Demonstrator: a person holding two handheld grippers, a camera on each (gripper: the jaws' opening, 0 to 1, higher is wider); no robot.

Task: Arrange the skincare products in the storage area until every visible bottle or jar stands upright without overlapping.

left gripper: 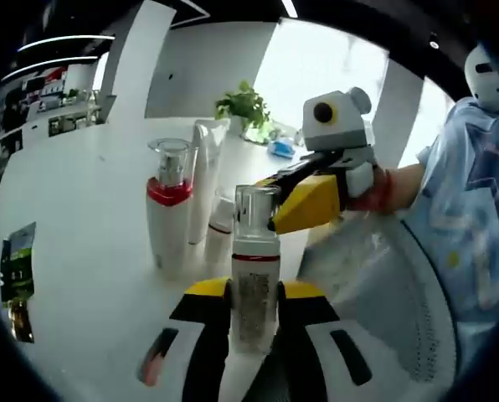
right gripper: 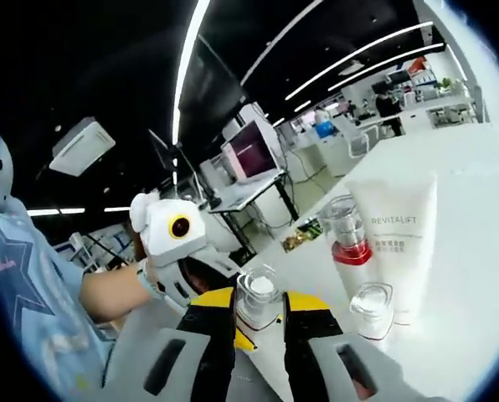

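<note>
Left gripper view: pump bottle at frame ctr-bottom, body pinched by left gripper; right gripper pinches clear cap. Likely light, rigid, slick; hold mid-body.

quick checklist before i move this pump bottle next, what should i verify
1. Left hand-held gripper clamped on the pump bottle: ok, jaws press both sides of its body.
2. Right hand-held gripper on the clear cap: cannot tell; jaws flank the cap, contact unclear.
3. Pump bottle upright: ok in the left gripper view.
4. Red-collar bottle upright: ok, standing on the table.
5. Tube upright: ok, standing cap-down just behind the red-collar bottle.
6. Small jar apart from the tube: cannot tell, they overlap in view.
</note>
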